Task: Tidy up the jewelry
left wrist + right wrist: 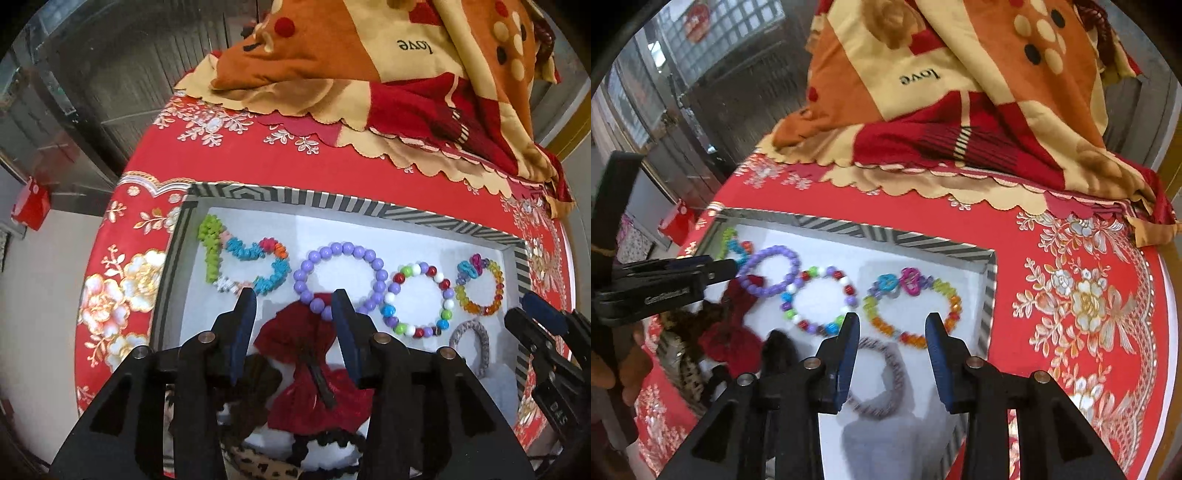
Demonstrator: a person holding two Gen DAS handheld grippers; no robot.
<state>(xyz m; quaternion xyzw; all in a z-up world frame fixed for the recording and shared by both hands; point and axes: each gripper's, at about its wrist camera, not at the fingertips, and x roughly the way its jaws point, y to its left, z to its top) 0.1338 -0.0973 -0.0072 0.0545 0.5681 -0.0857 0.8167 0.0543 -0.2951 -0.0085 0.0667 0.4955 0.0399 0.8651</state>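
Left gripper: the left gripper hangs over the near-left part of the box, its blue-padded fingers spread, nothing between them; the dark red fabric bow lies below the gap
Right gripper: the right gripper is spread too, poised over the grey braided hair tie at the near right of the box, pinching nothing
Box: a shallow white-floored box with a black-and-white striped rim sits on the red floral tablecloth
Far row, left to right: a green, blue and pink knobbly bead bracelet, a lilac round-bead bracelet, a mixed red, white, green and blue bead bracelet, and a clear orange-and-yellow faceted bead bracelet; the lilac and mixed ones touch
Near row: the bow overlaps the lilac bracelet's near edge; a leopard-print band and other dark hair pieces lie at the near-left corner, partly hidden
Background: an orange, cream and red blanket with the word "love" is heaped on the far side of the table, well apart from the box
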